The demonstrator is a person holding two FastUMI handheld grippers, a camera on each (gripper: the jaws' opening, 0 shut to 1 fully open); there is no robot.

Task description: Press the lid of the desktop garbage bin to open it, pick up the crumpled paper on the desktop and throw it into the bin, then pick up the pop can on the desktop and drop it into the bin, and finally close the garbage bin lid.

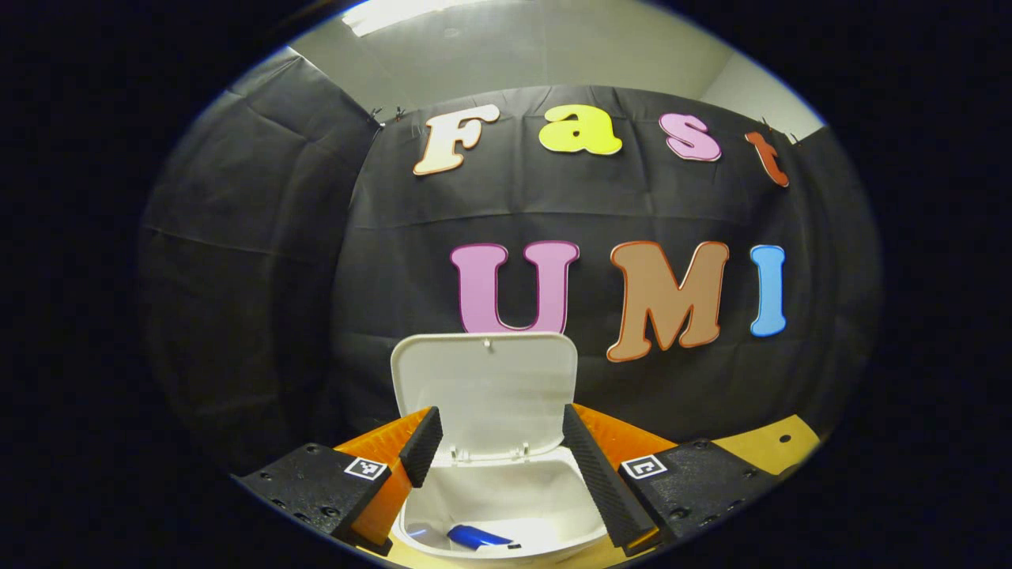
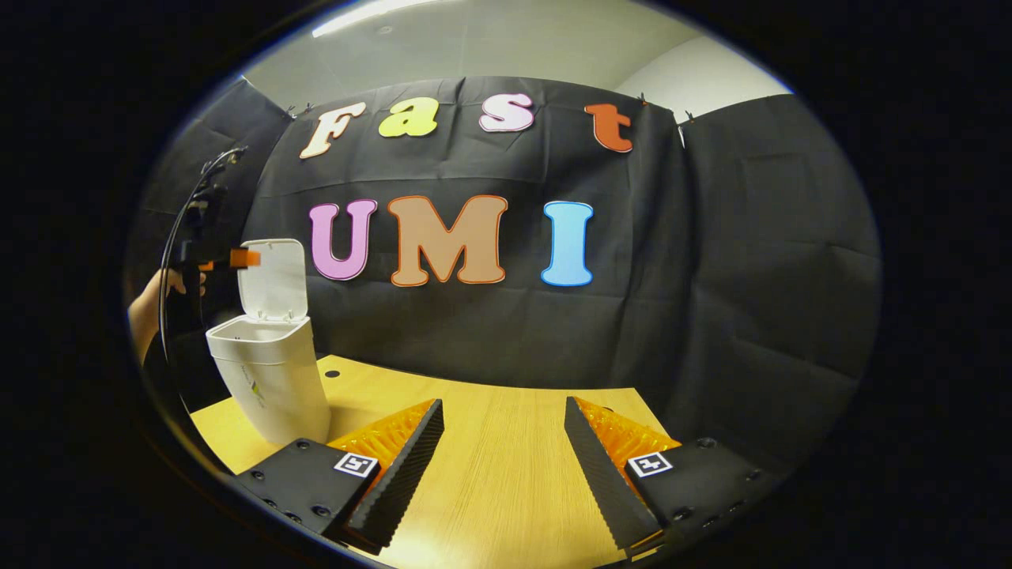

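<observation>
Step in hand: by my reading, only the closing of the lid is left; a blue can-like thing [image 1: 477,537] lies inside the bin, so the pop can seems already dropped in. The crumpled paper I cannot make out for certain.

Left tongs [image 1: 498,450]: spread wide, holding nothing, poised above the open mouth of the bin [image 1: 506,506] and looking down into it.

Lid [image 1: 486,391]: stands raised, nearly upright, straight ahead of the left tongs and just beyond their tips; its hinge sits at the far rim of the bin, running crosswise to the tongs' fingers.

Deciding relation: the lid's top edge lies ahead of and above the left tongs, so closing calls for reaching over that edge and pressing it forward-to-down toward the tongs' own side.

Right tongs [image 2: 502,450]: also wide and empty, low over the bare table [image 2: 506,474].

Bin from the right tongs: the bin [image 2: 269,371] stands well off to their left and ahead, with the lid [image 2: 273,278] up.

Nearer hand: the left; in the right gripper view the left tongs [image 2: 243,257] hang right at the lid's upper edge, held by a hand [image 2: 154,296].

Risk: a push placed too low may shove the light bin across the table instead of tipping the lid.
</observation>
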